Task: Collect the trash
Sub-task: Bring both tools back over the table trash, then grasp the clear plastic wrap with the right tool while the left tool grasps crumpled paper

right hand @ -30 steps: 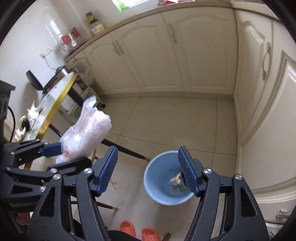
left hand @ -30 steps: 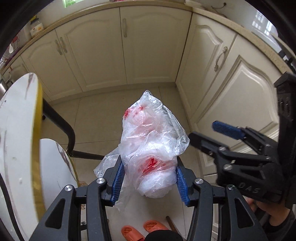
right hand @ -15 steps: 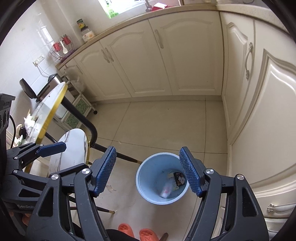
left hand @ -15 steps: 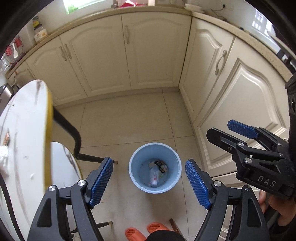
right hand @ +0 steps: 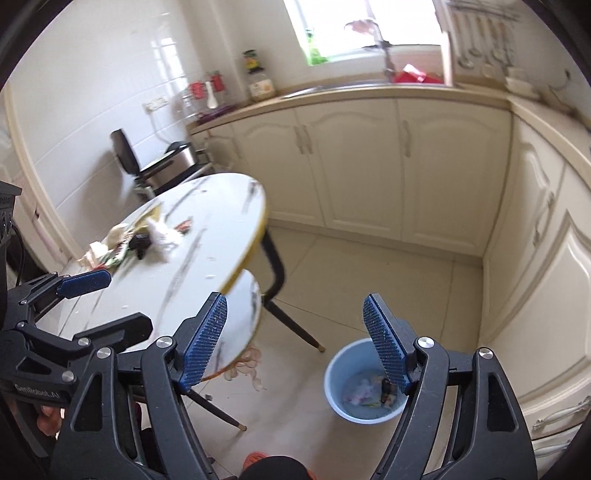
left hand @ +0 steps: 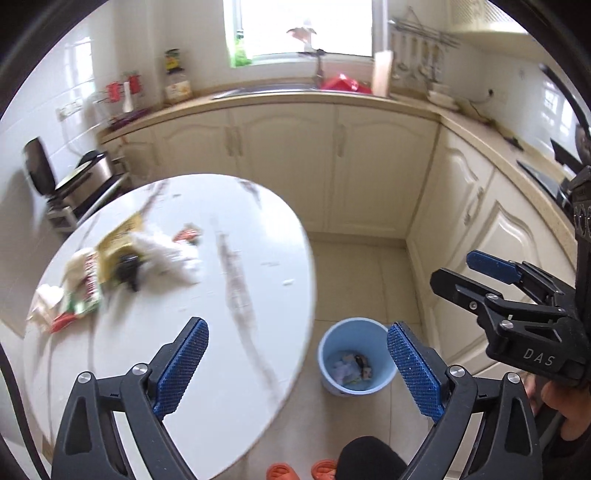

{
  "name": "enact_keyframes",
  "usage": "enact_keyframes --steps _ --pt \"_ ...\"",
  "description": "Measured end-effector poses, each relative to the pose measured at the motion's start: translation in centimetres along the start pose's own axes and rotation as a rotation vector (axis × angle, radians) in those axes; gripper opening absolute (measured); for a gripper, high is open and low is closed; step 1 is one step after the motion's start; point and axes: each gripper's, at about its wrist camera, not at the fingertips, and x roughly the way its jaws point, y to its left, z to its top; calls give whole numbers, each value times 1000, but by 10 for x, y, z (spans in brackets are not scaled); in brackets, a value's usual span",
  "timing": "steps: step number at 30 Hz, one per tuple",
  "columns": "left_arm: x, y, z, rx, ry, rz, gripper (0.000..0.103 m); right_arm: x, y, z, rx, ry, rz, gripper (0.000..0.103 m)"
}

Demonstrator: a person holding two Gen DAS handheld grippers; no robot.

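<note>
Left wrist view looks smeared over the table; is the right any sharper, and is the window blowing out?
Left wrist: the trash pile and table are motion-smeared, the window blown white. Right wrist: pile also soft, the bin clearer, window glaring; strong fisheye bending in both.

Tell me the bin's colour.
Light blue bin; clearest in the left wrist view.

The round white table top at centre left of the left wrist view looks glossy and smooth, like veined marble, with a gold metal rim. The pale blue plastic waste bin at lower centre has a smooth matt wall. The cream cabinet doors across the top look satin-painted, with small metal handles. The beige floor tiles shine faintly. Crumpled paper and wrappers lie at the left.
</note>
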Motion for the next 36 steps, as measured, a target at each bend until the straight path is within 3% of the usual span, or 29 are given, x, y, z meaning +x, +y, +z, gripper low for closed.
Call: enact_keyframes --steps 5,11,18,25,31,33,34,36 --pt "-44 62 -31 -91 -27 80 97 16 60 8 -80 20 37 77" --pt "-61 137 -53 -213 -25 201 97 54 118 17 -169 69 69 77" --pt "-37 226 -52 -326 11 315 97 129 172 32 -273 151 93 77" --pt "23 295 -28 -436 62 388 97 199 199 56 -308 182 84 72" --pt "67 307 -17 -400 115 388 97 233 210 64 -350 199 71 57" --pt "76 308 -14 -398 126 384 96 238 213 62 -369 209 76 32" --pt "79 309 -13 -401 127 378 95 239 213 61 -375 211 80 26" --pt "84 312 -11 -410 127 362 90 234 211 61 -366 198 103 24"
